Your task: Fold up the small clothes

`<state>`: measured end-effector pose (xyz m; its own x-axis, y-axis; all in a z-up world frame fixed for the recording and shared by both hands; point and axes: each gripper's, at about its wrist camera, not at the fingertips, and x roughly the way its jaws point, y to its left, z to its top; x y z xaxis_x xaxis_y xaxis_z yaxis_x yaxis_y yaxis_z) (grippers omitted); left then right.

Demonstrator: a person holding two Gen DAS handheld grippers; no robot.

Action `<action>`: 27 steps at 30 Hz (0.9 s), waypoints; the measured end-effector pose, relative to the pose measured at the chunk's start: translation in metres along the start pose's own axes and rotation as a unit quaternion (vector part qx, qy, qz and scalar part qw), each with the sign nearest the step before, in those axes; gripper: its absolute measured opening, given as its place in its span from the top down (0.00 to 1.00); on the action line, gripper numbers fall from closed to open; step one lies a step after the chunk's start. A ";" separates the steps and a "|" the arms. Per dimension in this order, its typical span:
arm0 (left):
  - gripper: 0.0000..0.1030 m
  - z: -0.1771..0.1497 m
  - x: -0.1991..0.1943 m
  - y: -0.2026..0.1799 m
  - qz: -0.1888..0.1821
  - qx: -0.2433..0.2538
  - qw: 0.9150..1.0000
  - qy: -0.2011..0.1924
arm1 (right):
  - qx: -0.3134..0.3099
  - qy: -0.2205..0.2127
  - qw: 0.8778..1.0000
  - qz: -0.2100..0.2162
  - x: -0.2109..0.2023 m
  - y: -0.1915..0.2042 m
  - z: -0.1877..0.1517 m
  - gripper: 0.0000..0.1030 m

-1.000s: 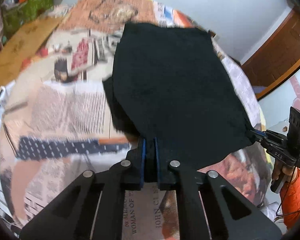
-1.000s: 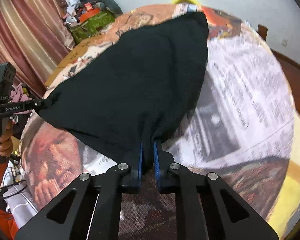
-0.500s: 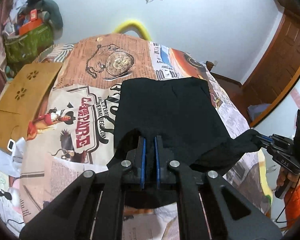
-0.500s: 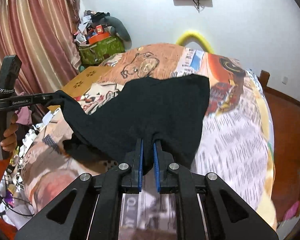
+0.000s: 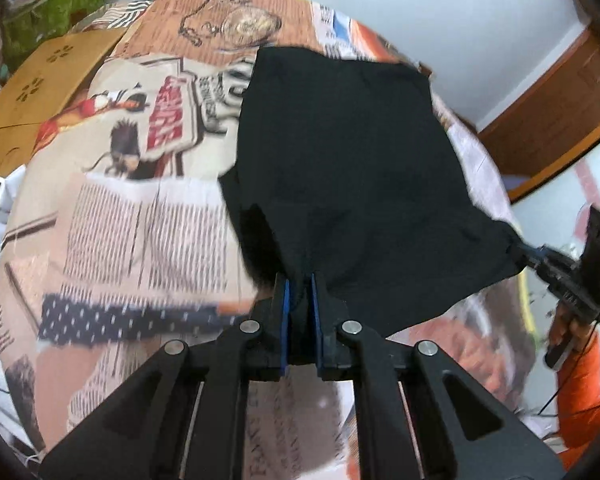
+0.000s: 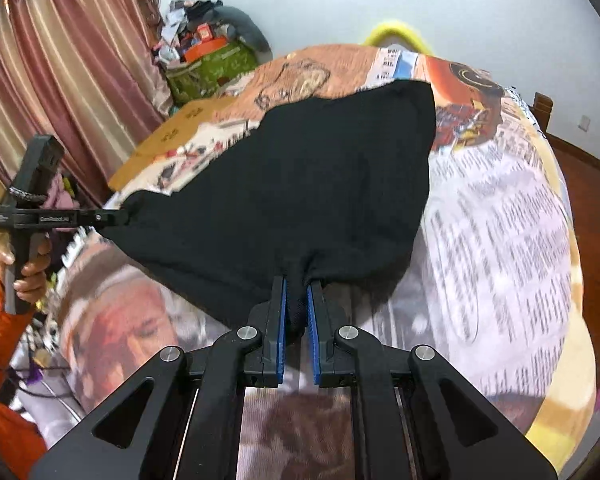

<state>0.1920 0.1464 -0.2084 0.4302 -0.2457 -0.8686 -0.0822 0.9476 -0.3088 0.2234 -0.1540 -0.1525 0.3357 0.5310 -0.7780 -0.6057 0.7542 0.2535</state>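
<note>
A black garment lies spread on a bed with a newspaper-print cover. My left gripper is shut on its near left corner. My right gripper is shut on its near right corner. The garment is stretched taut between both grippers, its near edge lifted a little off the bed, its far edge resting on the cover. The right gripper shows in the left wrist view at the right. The left gripper shows in the right wrist view at the left.
A brown cardboard sheet lies at the bed's left side. A green bag and clutter stand by striped curtains. A wooden door is at the right. The bed cover is bare right of the garment.
Both grippers have come back down and toward me with the garment's near edge. The cloth, slack and bunched half a second ago, is stretched flat again.
</note>
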 end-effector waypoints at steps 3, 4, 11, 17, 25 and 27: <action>0.85 -0.012 0.000 0.002 0.024 0.004 1.000 0.004 | 0.013 0.007 1.000 -0.002 0.003 0.000 -0.009 0.92; 0.85 -0.015 -0.001 0.003 0.036 0.004 0.999 0.003 | 0.021 0.008 1.000 -0.003 0.002 -0.001 -0.013 0.92; 0.48 -0.018 -0.013 0.017 0.059 -0.018 0.998 -0.013 | 0.073 0.017 0.997 0.003 0.002 -0.015 -0.027 0.85; 0.34 -0.002 0.002 0.009 0.040 -0.010 0.999 -0.006 | 0.085 0.006 0.996 -0.023 -0.004 -0.019 -0.026 0.67; 0.35 0.008 0.051 0.010 -0.013 -0.036 0.999 0.034 | 0.120 0.034 0.992 -0.013 0.012 -0.031 -0.035 0.61; 0.48 0.008 0.053 0.007 -0.006 -0.035 0.999 0.023 | 0.125 0.044 0.991 -0.006 0.020 -0.033 -0.037 0.61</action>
<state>0.2213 0.1413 -0.2534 0.3894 -0.2687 -0.8810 -0.1404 0.9280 -0.3451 0.2230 -0.1821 -0.1982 0.2706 0.4942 -0.8261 -0.4010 0.8380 0.3700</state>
